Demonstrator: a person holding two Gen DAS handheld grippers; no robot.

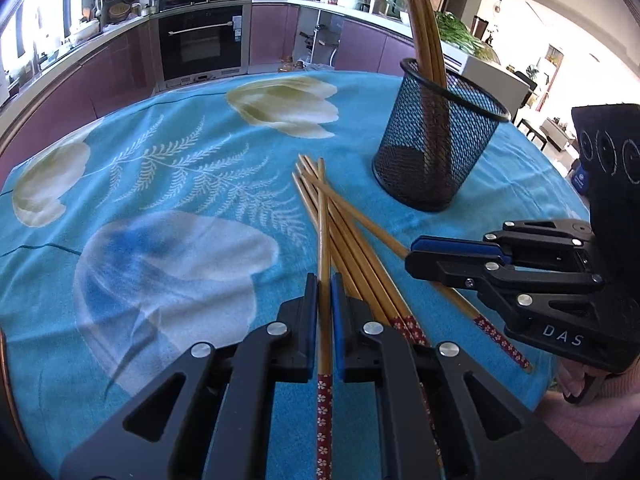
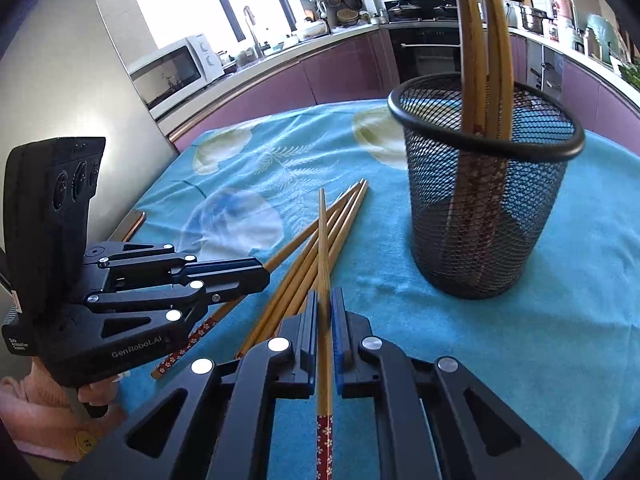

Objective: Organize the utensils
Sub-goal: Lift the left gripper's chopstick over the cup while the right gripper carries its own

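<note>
Round table under a blue floral tablecloth (image 1: 160, 184), with purple kitchen cabinets and a built-in oven (image 1: 200, 40) behind. Mid-pickup, by the look of it: sorting loose chopsticks into the holder, partly done. Clamped in the left gripper (image 1: 325, 320): the left-held chopstick (image 1: 323, 240), pinched between both pads partway up the bare wood, patterned red end toward the camera, tip pointing away across the pile. Same on the right gripper (image 2: 325, 320): closed narrow around the right-held chopstick (image 2: 322, 240), red end trailing back under the wrist. Can't tell whether either is clear of the cloth yet. Between the two grippers, a loose pile of chopsticks (image 1: 348, 248), crossed and fanned, flat on the cloth, near the holder but not touching it. Standing upright just beyond the pile: black mesh cup (image 1: 428, 160). Inside it, a few standing chopsticks (image 1: 426, 40), red ends down, leaning together against the far rim; plenty of room left. Next, probably: lift, swing each stick vertical with the red end down, line up over the open side of the rim, lower, then release. Worth going one at a time to avoid clashing over the cup or knocking the ones already in.
</note>
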